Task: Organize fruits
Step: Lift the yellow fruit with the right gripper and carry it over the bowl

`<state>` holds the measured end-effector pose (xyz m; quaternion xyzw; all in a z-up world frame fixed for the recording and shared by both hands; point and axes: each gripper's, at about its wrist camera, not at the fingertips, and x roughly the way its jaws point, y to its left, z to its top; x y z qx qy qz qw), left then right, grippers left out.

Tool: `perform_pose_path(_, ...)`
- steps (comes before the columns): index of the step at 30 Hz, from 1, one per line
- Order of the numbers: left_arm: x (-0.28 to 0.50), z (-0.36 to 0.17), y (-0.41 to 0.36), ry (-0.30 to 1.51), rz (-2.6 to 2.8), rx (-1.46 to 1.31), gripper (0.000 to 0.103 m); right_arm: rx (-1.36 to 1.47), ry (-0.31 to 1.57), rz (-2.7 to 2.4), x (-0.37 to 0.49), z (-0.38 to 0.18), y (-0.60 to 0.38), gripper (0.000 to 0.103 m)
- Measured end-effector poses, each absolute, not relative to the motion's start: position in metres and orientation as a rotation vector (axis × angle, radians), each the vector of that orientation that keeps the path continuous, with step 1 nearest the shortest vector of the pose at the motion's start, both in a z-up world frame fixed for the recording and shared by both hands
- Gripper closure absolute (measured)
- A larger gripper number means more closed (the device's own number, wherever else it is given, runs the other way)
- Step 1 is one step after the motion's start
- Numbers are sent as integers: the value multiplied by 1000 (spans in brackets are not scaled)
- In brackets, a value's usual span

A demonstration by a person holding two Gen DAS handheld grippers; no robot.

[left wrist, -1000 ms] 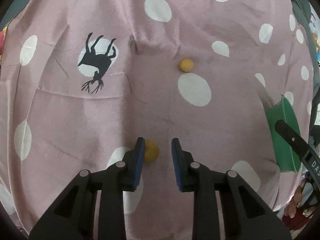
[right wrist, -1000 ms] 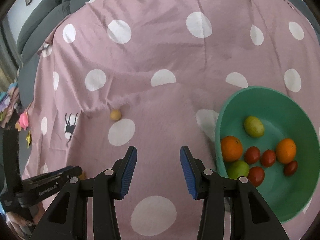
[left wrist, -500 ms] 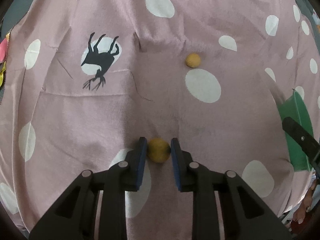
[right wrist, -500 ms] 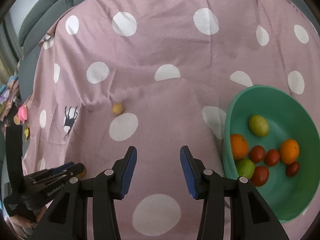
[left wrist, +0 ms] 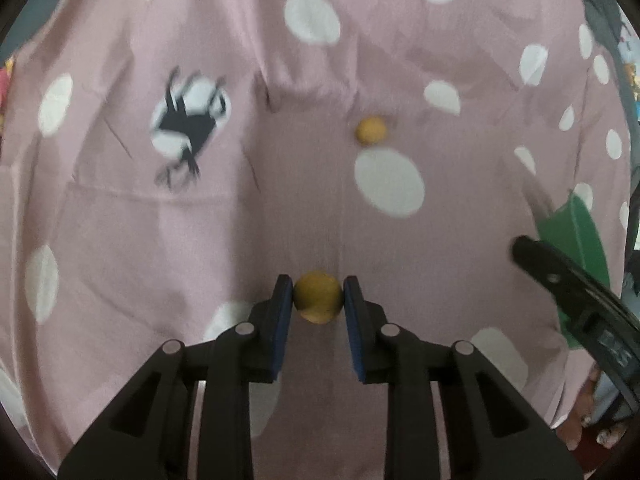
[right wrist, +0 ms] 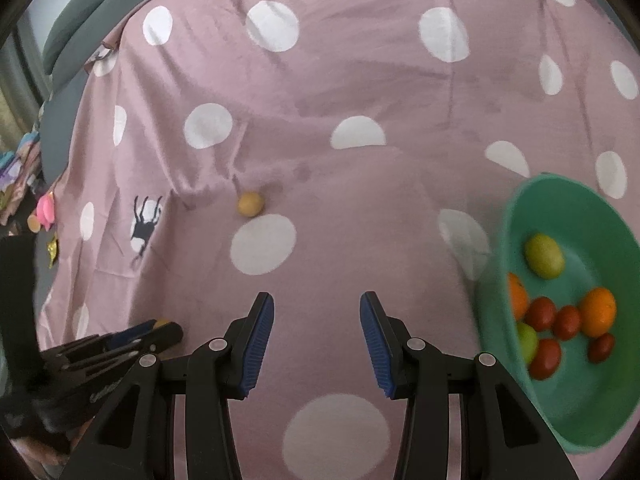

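From the left wrist view, the left hand-held gripper (left wrist: 318, 300) has its blue pads pressed to either side of a small round yellow fruit (left wrist: 318, 297), which sits right at the tips over the pink spotted cloth (left wrist: 120, 240). The hold looks shallow to me: on something that round and smooth, a quick swing could let it squirt out forward and roll off across the soft cloth. A second yellow fruit (left wrist: 371, 131) lies well ahead beside a white dot, and the green bowl (left wrist: 580, 236) is only an edge at the far right, so the carry crosses open cloth. From the right wrist view, the right hand-held gripper (right wrist: 317, 334) hangs wide open with nothing in it, above the cloth and just left of the bowl, where oranges, small red fruits and two green ones already lie. If both tools head for the bowl together they could knock, or nudge its rim and tip it on the yielding surface.
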<state>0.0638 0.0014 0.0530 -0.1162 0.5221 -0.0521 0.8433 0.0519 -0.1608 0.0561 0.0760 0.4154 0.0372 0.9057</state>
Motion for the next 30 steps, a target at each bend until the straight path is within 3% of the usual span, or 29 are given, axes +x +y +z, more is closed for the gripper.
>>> perform_pose_path(6, 78, 72, 24, 1012, -66, -296, 78, 184, 898, 134, 101, 48, -134, 57)
perform_pose_path(20, 85, 80, 51, 998, -56, -389, 78, 115, 939, 78, 187, 26, -87, 58)
perform_pose_path(24, 80, 83, 50, 987, -54, -366, 78, 120, 960, 85, 192, 17, -86, 73)
perform_pose_path(30, 76, 86, 50, 980, -68, -364, 78, 163, 898, 88, 167, 31, -105, 73)
